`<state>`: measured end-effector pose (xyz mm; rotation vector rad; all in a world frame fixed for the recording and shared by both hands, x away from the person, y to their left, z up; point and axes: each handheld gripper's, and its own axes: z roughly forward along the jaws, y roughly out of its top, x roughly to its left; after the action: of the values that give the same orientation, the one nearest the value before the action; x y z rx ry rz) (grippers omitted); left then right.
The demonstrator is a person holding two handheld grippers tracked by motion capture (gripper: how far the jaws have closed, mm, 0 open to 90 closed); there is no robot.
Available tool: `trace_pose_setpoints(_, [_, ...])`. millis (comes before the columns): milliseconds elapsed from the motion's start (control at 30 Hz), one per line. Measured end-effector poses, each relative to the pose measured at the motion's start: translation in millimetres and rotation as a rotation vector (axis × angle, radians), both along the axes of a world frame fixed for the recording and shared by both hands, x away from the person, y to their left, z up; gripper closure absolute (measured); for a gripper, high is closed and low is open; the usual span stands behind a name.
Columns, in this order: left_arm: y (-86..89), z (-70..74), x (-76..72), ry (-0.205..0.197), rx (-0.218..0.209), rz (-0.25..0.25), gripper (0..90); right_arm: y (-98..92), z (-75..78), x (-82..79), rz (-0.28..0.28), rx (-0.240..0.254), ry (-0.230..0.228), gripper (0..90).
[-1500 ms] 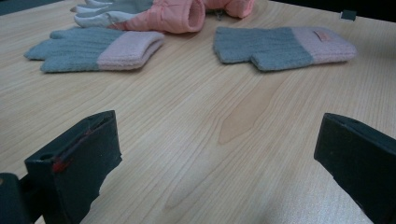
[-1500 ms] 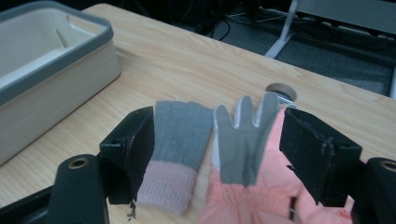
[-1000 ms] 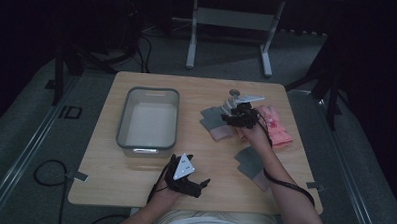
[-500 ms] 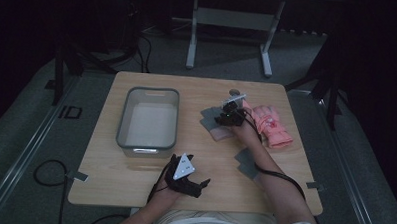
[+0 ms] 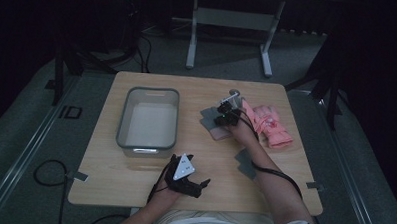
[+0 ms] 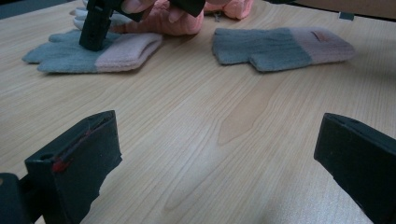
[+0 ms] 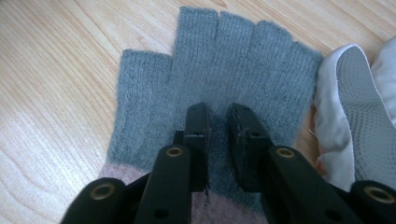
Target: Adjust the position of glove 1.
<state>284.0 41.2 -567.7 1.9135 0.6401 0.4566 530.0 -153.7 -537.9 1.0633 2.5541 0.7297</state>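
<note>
The right gripper (image 7: 218, 133), jaws just closing, pinches the grey fingerless glove (image 7: 219, 79); the left gripper (image 6: 210, 163) rests wide open, empty. The bin (image 5: 123, 122) holds nothing yet.

1. Two grey fingerless gloves with pink cuffs: one (image 5: 212, 123) just past the table's middle toward 1 o'clock, the other (image 5: 245, 162) nearer the person, toward 4 o'clock.
2. One pair of pink gloves (image 5: 269, 125), lying together toward 2 o'clock, counted as two.
3. One white glove (image 7: 356, 116) with a dotted palm, at 3 o'clock of the farther grey glove in the right gripper view.
4. One grey tub (image 5: 123, 122), toward 10 o'clock.
5. One wooden table (image 5: 134, 182).
6. Two handheld grippers: left gripper (image 5: 201, 181) at 6 o'clock, right gripper (image 5: 219, 118) at 1 o'clock.
</note>
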Motion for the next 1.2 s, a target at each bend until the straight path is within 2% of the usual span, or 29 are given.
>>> trace_pose_setpoints(67, [0.0,0.0,0.0,0.0,0.0,0.002,0.0,2.4,0.9,-0.2,-0.016,-0.006,0.004,81.8])
trace_pose_setpoints(167, [0.6,0.0,-0.1,-0.001,-0.005,0.009,0.0,1.9,3.7,-1.9,-0.058,0.024,0.018,84.8])
trace_pose_setpoints(233, [0.9,0.0,0.1,0.0,-0.009,0.01,0.0,2.2,9.3,-6.2,-0.062,0.037,0.008,85.3])
trace_pose_setpoints(300, [0.8,-0.1,0.2,0.001,-0.009,0.011,0.0,1.1,19.6,-12.8,-0.073,0.093,0.015,85.4])
trace_pose_setpoints(333, [0.7,-0.1,0.2,0.0,-0.008,0.01,0.0,0.8,26.5,-17.6,-0.077,0.116,-0.004,85.4])
trace_pose_setpoints(433, [0.6,0.0,-0.1,-0.002,-0.005,0.012,0.0,0.1,49.8,-35.3,-0.098,0.187,-0.037,85.4])
trace_pose_setpoints(533, [0.5,0.0,-0.9,-0.01,-0.002,0.022,0.0,-2.3,68.6,-61.9,-0.131,0.249,-0.075,85.3])
trace_pose_setpoints(600, [0.1,0.0,-1.5,-0.014,-0.001,0.027,0.0,-2.8,76.4,-81.9,-0.151,0.252,-0.111,85.3])
trace_pose_setpoints(667, [-0.2,0.0,-1.9,-0.017,0.0,0.026,0.0,-5.0,80.9,-99.4,-0.177,0.282,-0.119,85.4])
trace_pose_setpoints(700, [-0.2,-0.1,-1.9,-0.017,0.0,0.025,0.0,-5.3,82.0,-107.1,-0.186,0.278,-0.12,85.3])
trace_pose_setpoints(767, [-0.3,-0.1,-2.1,-0.019,-0.001,0.027,0.0,-7.1,82.2,-121.5,-0.203,0.288,-0.133,85.4])
trace_pose_setpoints(900, [0.4,-0.1,-2.9,-0.036,-0.008,0.038,0.0,-7.6,69.8,-144.8,-0.243,0.314,-0.11,85.3])
trace_pose_setpoints(967, [0.8,-0.1,-2.9,-0.036,-0.01,0.038,0.0,-7.2,59.2,-152.3,-0.274,0.291,-0.121,85.3])
trace_pose_setpoints(1133, [-1.0,-0.3,-4.5,-0.051,0.004,0.032,0.0,-8.5,31.9,-160.7,-0.294,0.272,-0.037,85.3])
trace_pose_setpoints(1200, [-1.7,-0.3,-4.6,-0.052,0.005,0.033,0.0,-6.0,23.2,-163.7,-0.298,0.265,-0.018,85.3])
